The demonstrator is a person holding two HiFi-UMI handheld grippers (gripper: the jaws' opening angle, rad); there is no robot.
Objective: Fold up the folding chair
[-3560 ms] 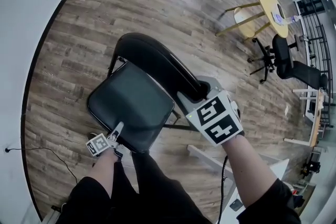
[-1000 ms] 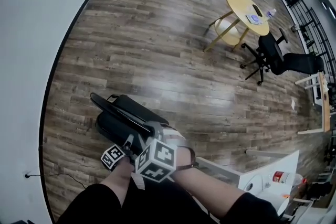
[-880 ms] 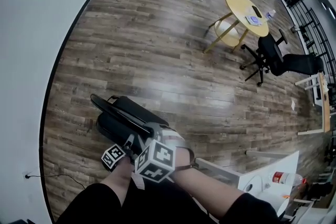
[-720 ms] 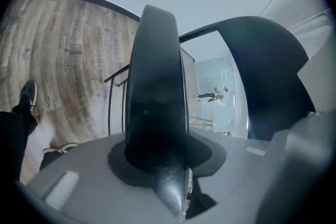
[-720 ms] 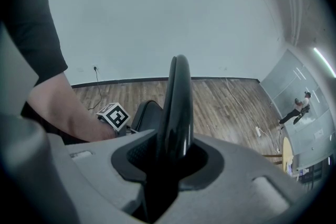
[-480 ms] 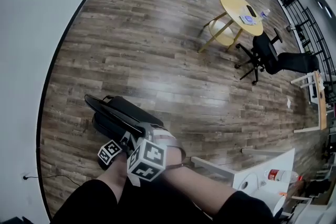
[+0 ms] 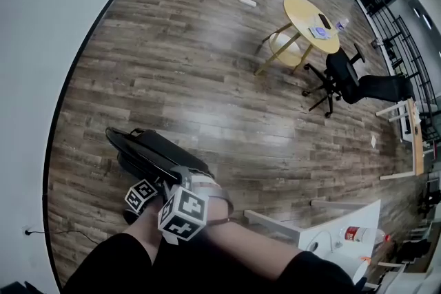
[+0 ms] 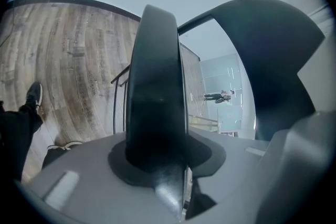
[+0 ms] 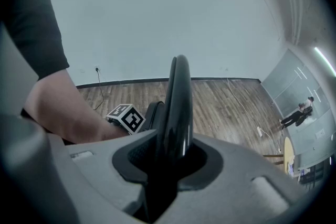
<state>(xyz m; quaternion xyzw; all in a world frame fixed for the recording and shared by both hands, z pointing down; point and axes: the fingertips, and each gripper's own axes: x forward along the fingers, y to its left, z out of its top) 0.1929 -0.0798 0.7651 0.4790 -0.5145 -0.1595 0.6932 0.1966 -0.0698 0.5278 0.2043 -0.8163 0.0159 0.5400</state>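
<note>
The left claw (image 8: 157, 152) grips the chair (image 7: 148, 151) by a thick, rounded black slab with a dull sheen, its smooth grey jaws pressed to both faces. The chair is folded flat, a slim black bundle held edge-up over the plank floor (image 7: 207, 65) of streaky grey-brown wood. Just right of that claw, the right claw (image 9: 173, 160) is clamped on a thinner, curved, glossy black rim. Far beyond both claws, to the right, stand a round yellow desk (image 7: 311, 14) and a black swivel chair (image 7: 341, 76).
</note>
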